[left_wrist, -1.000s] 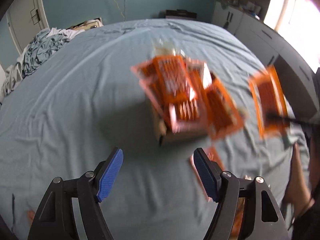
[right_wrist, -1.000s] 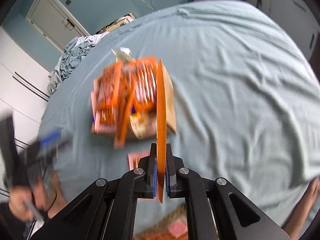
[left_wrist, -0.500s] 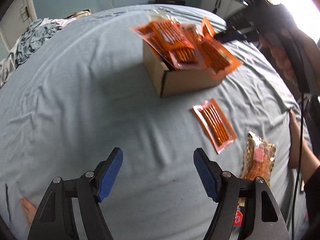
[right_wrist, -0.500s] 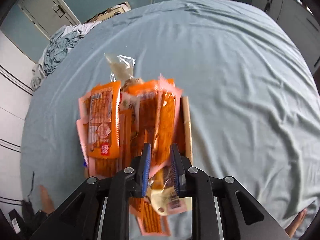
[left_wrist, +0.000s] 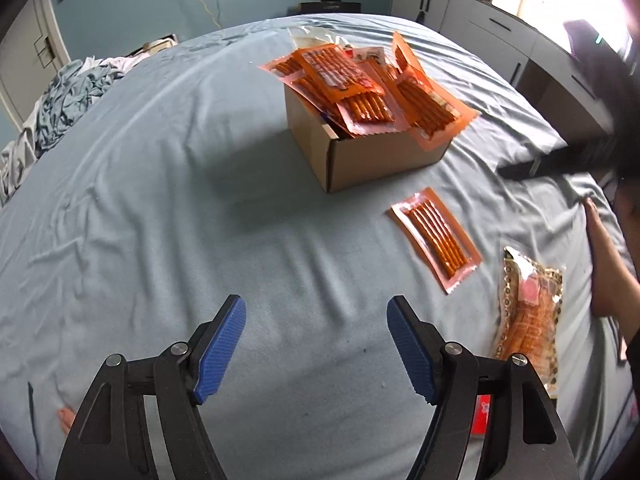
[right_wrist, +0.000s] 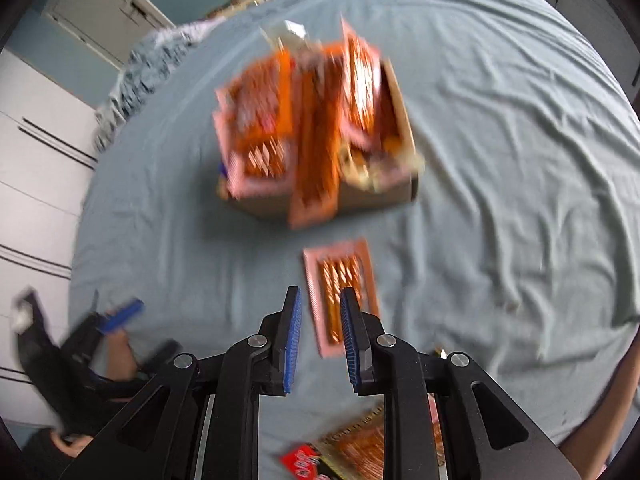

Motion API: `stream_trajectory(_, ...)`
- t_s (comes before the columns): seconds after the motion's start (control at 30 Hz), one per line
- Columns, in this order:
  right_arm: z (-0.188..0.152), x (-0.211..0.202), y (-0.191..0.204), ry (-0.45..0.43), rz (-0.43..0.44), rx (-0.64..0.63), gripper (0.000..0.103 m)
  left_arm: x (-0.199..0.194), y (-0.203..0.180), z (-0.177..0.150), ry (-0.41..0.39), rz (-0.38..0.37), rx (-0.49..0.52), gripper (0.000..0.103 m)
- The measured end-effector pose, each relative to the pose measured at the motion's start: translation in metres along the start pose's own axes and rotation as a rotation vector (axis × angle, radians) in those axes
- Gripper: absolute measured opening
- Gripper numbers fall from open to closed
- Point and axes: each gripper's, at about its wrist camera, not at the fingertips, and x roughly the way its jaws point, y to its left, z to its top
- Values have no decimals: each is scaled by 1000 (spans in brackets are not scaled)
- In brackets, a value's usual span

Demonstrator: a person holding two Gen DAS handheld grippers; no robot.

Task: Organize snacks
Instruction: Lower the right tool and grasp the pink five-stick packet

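Hovering at left over bare sheet [left_wrist: 160, 184]: left gripper [left_wrist: 316, 348], fingers wide, nothing between them. Farther right, cardboard box [left_wrist: 372, 156], overfilled, orange snack packets [left_wrist: 352, 84] fanned out past its rim; likely to slide off onto the bed if nudged or if more is pushed in on top. Just right of and nearer than the box, flat on the sheet: loose orange packet [left_wrist: 436, 240], then gold-patterned packet [left_wrist: 528, 308] near a bare foot [left_wrist: 604, 264]. Above the loose packet [right_wrist: 340, 296] in the blurred right view: right gripper [right_wrist: 320, 340], fingers narrow, just parted, empty. Thin flat film on soft bedding: risk of pinching sheet instead, or of pads skating over the packet.
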Motion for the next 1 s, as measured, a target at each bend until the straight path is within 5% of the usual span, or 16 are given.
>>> stream_trajectory(0.1, -4, 31, 0, 1, -93, -33, 26, 0, -5, -1, -3, 1, 26, 74)
stream_trajectory(0.17, -7, 46, -1, -16, -140, -56, 56, 1, -8, -2, -6, 8, 46, 74)
stream_trajectory(0.5, 5, 108, 18, 94, -98, 5, 71, 19, -10, -4, 39, 0, 47, 74)
stream_trajectory(0.57, 1, 116, 34, 94, -123, -68, 93, 19, -8, -5, 41, 0, 42, 74)
stream_trajectory(0.67, -7, 131, 59, 112, -226, -191, 101, 17, -6, -4, 36, 5, 39, 74)
stream_trajectory(0.8, -3, 134, 55, 138, -207, -149, 100, 18, -2, -4, 43, -2, 19, 74)
stream_trajectory(0.9, 8, 130, 43, 158, -197, -154, 77, 17, -1, -5, 38, -2, 22, 74)
stream_trajectory(1.0, 7, 118, 38, 163, -166, -167, 42, 18, 0, -5, 41, 2, 24, 74)
